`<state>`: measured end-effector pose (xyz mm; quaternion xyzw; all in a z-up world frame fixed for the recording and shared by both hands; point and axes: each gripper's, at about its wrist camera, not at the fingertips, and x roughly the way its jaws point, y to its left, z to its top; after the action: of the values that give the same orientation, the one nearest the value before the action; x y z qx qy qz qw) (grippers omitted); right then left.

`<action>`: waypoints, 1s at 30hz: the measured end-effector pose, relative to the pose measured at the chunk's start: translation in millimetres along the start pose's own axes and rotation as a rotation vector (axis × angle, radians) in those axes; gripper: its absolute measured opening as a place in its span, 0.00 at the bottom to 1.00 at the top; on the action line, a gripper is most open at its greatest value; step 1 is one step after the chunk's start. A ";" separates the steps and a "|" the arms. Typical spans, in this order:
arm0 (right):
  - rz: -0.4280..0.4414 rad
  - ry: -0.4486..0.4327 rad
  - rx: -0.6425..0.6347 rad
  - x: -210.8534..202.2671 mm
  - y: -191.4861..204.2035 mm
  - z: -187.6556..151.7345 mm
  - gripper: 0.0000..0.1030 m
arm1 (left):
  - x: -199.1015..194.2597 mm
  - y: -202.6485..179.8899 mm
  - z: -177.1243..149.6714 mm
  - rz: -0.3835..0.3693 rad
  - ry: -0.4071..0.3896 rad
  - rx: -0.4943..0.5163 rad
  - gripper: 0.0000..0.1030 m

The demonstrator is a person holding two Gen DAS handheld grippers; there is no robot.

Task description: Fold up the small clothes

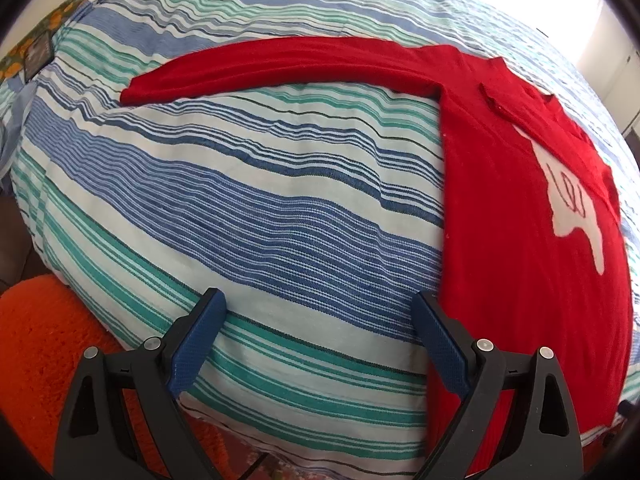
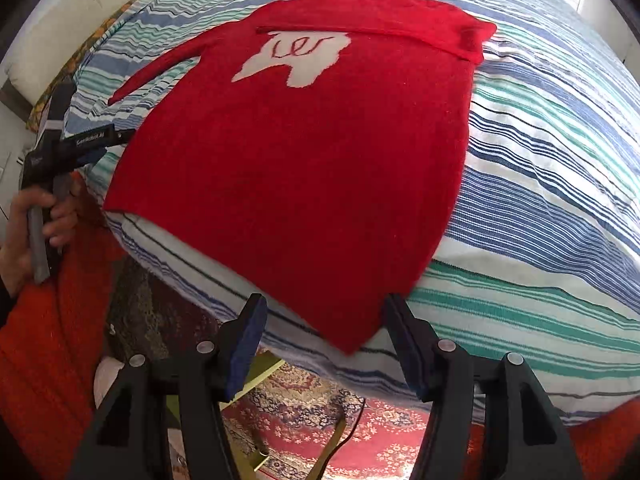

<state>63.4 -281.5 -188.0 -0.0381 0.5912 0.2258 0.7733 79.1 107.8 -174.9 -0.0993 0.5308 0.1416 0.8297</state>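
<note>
Striped bedspread [image 2: 540, 184], red sweater [image 2: 304, 168] lengthwise, collar seemingly far, both grippers [image 1: 318, 312] [image 2: 325, 320] spread.

Left gripper [image 1: 318, 322]: black plastic arms showing triangular cut-outs, silver round screws sitting at the pivots.
Finger pads [image 1: 196, 344]: blue, dimpled rubber facing inward.
Right gripper [image 2: 326, 338]: wearing the same black frame, silver screws and dark blue pads.
Side view of the left gripper [image 2: 86, 144]: carrying small white lettering on black, a grey handle running below.
Clothing [image 2: 48, 340]: orange-red knit showing at the lower edge.
</note>
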 end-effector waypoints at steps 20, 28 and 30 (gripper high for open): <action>-0.108 -0.343 0.519 -34.2 -121.8 -16.7 0.67 | -28.9 39.5 29.2 -0.166 -0.082 -0.137 0.93; -0.096 -0.303 0.470 -24.5 -112.5 -8.5 0.67 | -12.7 190.2 141.5 -0.108 -0.183 -0.457 0.91; -0.097 -0.297 0.470 -22.8 -112.4 -7.9 0.67 | 3.6 221.2 164.2 -0.063 -0.140 -0.488 0.81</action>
<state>96.1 -391.6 -192.5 0.1477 0.5050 0.0483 0.8491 145.2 368.0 -112.8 -0.3029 0.4188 0.2462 0.8199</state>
